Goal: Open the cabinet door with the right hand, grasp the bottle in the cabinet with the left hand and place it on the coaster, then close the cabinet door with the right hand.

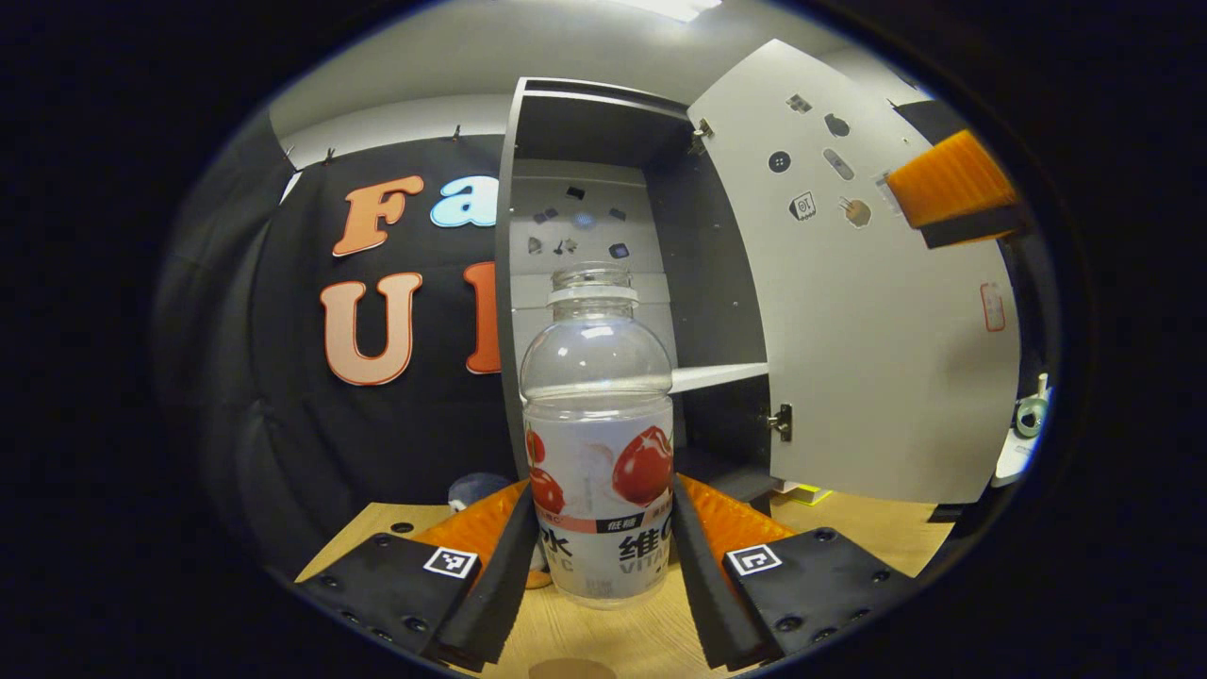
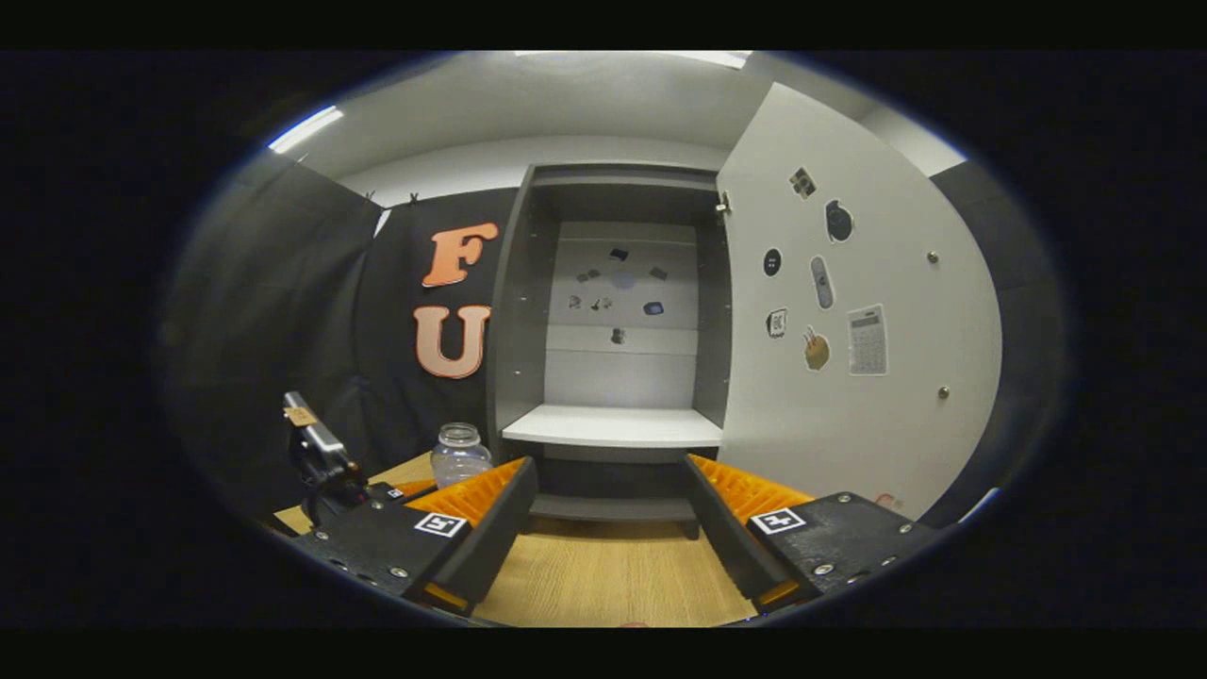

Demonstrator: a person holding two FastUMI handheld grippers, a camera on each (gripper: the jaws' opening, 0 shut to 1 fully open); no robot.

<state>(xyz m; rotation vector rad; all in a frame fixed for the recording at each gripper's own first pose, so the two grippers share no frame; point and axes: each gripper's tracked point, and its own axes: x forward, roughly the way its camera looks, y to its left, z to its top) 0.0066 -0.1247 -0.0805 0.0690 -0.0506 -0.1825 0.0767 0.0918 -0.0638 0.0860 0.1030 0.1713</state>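
Observation:
A clear, empty bottle (image 1: 599, 443) with a red-fruit label stands upright between the fingers of my left gripper (image 1: 601, 566), which is shut on its lower half, just above the wooden table (image 1: 641, 641). A brown round coaster (image 1: 570, 669) peeks in at the bottom edge, under the bottle. Behind it the grey cabinet (image 1: 603, 123) stands with its door (image 1: 877, 358) swung wide to the right. In the right gripper view my right gripper (image 2: 613, 547) is open and holds nothing, facing the bare white shelf (image 2: 613, 426). The bottle (image 2: 460, 455) appears at its left.
One finger of the right gripper (image 1: 952, 189) shows by the door's outer edge. A small bluish-grey object (image 1: 476, 488) lies behind the left finger. A yellow item (image 1: 801, 492) sits under the door. The left gripper's body (image 2: 325, 467) rises at the table's left.

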